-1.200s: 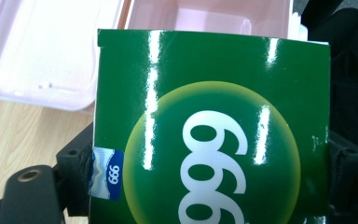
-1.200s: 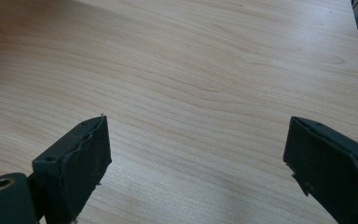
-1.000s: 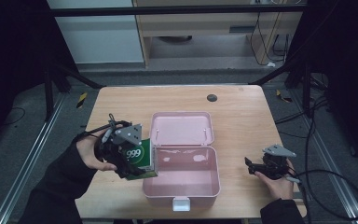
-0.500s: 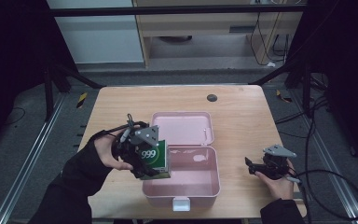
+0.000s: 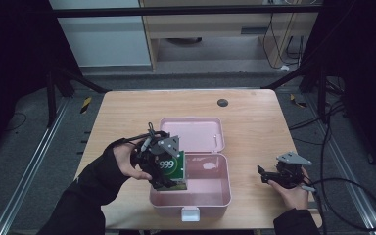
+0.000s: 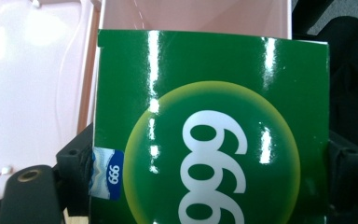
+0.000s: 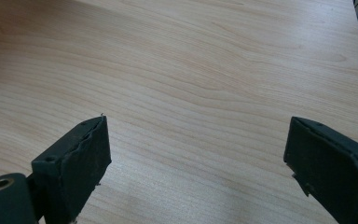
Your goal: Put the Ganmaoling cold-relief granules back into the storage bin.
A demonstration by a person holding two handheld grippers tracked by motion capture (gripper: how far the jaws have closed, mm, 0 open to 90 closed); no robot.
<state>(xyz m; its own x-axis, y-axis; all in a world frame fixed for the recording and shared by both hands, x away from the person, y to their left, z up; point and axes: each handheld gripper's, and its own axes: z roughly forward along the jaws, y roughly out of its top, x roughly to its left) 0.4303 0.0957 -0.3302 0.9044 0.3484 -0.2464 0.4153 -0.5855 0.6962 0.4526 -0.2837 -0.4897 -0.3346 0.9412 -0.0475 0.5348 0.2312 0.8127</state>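
A glossy green box (image 5: 171, 167) printed with "999" hangs over the left end of an open pink case (image 5: 215, 196). My left gripper (image 5: 164, 166) is shut on this box, its black jaws pressing both sides. In the left gripper view the green box (image 6: 209, 130) covers most of the frame, with the pink case (image 6: 32, 79) behind it. My right gripper (image 5: 263, 175) rests on the table to the right of the case. Its jaws stand wide apart with nothing between them, and the right gripper (image 7: 196, 163) looks down on bare wood.
The case's lid (image 5: 196, 134) lies flat behind its tray, and a white latch (image 5: 190, 214) sticks out at the front. A small dark disc (image 5: 222, 102) lies near the wooden table's (image 5: 127, 117) far edge. Cables trail on the floor to the right.
My left gripper has carried the green box rightward, from beside the case's left wall to over its left end. The right gripper has stayed put.
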